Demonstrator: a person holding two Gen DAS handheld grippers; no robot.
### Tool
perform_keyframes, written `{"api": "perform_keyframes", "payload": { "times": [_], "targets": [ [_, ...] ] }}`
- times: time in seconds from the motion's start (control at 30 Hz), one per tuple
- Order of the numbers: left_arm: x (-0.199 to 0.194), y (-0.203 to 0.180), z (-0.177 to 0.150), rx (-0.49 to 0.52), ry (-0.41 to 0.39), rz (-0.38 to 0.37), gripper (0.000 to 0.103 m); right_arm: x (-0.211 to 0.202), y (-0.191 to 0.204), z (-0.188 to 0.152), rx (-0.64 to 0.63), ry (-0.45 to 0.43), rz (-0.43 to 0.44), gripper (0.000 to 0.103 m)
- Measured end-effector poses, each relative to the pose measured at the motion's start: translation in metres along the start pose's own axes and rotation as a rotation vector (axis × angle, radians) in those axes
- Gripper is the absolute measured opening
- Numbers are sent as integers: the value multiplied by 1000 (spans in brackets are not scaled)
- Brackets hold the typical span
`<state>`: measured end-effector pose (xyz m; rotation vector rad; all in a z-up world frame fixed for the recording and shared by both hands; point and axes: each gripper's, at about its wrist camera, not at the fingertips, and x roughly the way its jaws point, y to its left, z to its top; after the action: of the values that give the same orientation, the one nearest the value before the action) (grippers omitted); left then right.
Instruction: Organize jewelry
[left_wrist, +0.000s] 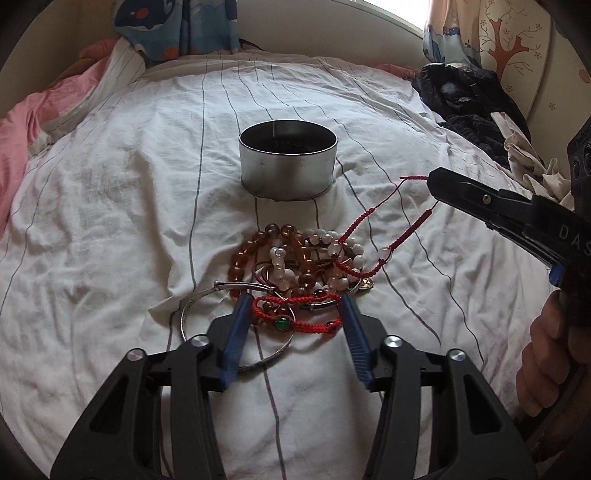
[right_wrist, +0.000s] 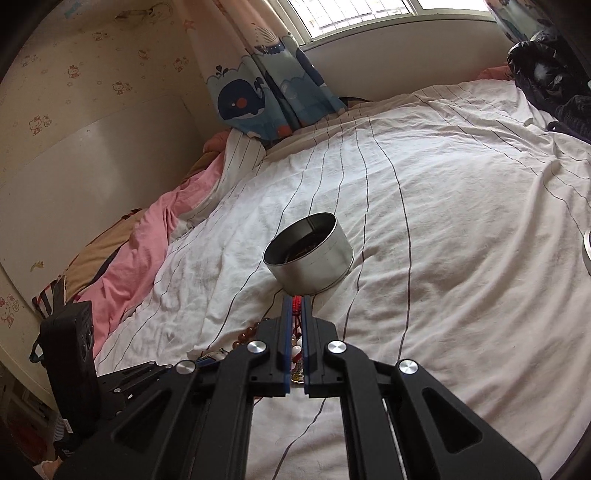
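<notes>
Jewelry pile (left_wrist: 295, 269) lies on the striped sheet (left_wrist: 110, 206), just in front of the round metal tin (left_wrist: 288, 162). Nearest, the left gripper (left_wrist: 293, 306) stands partly open astride a red cord bracelet (left_wrist: 295, 314). Right of the tin, the right gripper (right_wrist: 295, 306) is clamped on a red beaded cord (left_wrist: 373, 236), lifting it.

The only legible lettering is the pale "DAS" printed on the black body of the right gripper (left_wrist: 434, 184), seen from the left wrist view at the right edge of the frame, where the frame edge cuts the word off, so further letters cannot be determined. The wallpaper (right_wrist: 77, 70) in the right wrist view bears small cartoon cat figures and the curtain (right_wrist: 255, 92) bears a whale motif, but neither carries readable text.
</notes>
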<state>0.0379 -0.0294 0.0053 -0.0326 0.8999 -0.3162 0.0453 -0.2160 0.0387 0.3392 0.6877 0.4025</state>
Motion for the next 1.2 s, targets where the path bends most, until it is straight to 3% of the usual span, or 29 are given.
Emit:
{"api": "perform_keyframes", "payload": {
  "times": [0.03,0.07,0.23,0.47,0.67,0.97,1.2],
  "targets": [
    [2,1,1,-3,9,3,22,0,1,0,-2,1,2,5],
    [1,2,1,-8,7,1,18,-1,1,0,-4,0,3,5],
    [-15,3,1,6,-21,8,10,-2,1,0,1,-3,13,5],
    [-44,0,11,14,-90,4,10,-2,4,-1,-7,-4,24,5],
    [-43,2,31,-16,-133,-9,10,-5,12,4,-24,-36,64,5],
    [-34,10,70,-152,-277,-42,10,10,25,44,-89,-74,125,5],
    [-6,16,100,-240,-337,-68,10,36,27,77,-145,-90,127,5]
  ]
}}
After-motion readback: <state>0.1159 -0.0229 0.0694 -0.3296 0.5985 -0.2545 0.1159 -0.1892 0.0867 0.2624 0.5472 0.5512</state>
